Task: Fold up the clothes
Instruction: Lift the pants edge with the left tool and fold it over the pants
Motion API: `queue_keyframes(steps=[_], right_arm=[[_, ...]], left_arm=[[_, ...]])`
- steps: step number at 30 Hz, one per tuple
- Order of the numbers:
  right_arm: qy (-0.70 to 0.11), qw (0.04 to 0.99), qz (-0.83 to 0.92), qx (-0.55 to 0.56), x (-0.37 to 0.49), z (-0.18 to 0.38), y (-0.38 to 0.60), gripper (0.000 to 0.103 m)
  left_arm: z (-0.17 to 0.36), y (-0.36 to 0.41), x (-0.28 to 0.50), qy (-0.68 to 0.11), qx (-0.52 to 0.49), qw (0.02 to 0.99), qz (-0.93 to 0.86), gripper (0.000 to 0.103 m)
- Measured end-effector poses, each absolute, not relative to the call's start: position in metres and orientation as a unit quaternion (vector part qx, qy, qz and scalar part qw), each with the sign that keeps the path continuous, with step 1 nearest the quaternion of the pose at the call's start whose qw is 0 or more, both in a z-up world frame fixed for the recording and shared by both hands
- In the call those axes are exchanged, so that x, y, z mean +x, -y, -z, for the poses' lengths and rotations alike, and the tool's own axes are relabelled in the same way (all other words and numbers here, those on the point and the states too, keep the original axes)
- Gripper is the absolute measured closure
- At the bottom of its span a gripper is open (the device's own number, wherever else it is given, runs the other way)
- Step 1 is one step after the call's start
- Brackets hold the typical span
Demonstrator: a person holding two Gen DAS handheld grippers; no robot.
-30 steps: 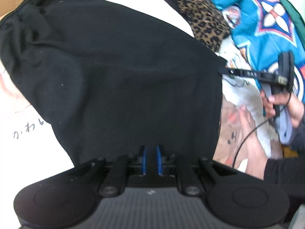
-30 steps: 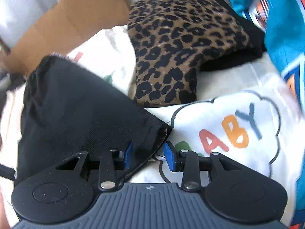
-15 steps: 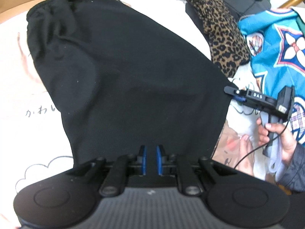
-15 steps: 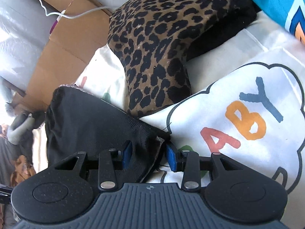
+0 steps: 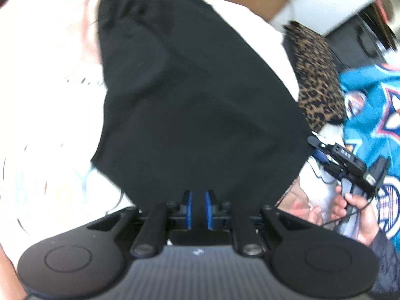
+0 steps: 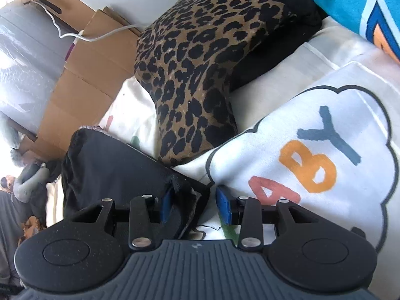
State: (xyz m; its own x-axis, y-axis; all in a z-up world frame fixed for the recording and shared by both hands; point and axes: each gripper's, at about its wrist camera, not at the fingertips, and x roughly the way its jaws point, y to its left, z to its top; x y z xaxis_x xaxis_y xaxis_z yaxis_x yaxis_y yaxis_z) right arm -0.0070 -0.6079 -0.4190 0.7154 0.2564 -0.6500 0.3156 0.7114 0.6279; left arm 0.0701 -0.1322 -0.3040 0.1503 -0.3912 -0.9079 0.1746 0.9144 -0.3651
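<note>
White bedding (image 6: 325,115) with a cloud print and the letters "ABY" lies under a black garment (image 5: 195,95). Beside it sits a leopard cloth (image 6: 200,75), with cardboard (image 6: 82,87) behind. At the garment's near hem the left gripper (image 5: 198,208) has its jaws narrow, almost shut; whether they pinch fabric I cannot tell. Jaws of the right gripper (image 6: 193,206) stand apart, with a garment corner between them, touching the left pad.

From my left wrist view, the shorts (image 5: 195,105) lie spread on the sheet (image 5: 50,115). To their right sits the cushion (image 5: 317,75), with the jersey (image 5: 370,115) farther right. Cardboard (image 6: 82,82) stands behind, at the far edge.
</note>
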Motion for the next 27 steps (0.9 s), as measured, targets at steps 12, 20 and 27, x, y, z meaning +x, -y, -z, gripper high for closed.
queue_keyframes(steps=[12,20,27], right_arm=[[-0.388,0.852,-0.018,0.352,-0.003,0.405,0.612,0.093],[-0.362,0.840,-0.003,0.404,-0.013,0.416,0.612,0.083],[-0.353,0.807,-0.018,0.473,-0.012,0.438,0.615,0.064]], left_arm=[[0.324,0.133,0.045,-0.631,-0.142,0.751,0.134,0.092],[0.338,0.126,0.033,-0.647,-0.171,0.734,0.117,0.092],[0.343,0.113,0.038,-0.662,-0.195,0.717,0.099,0.092]])
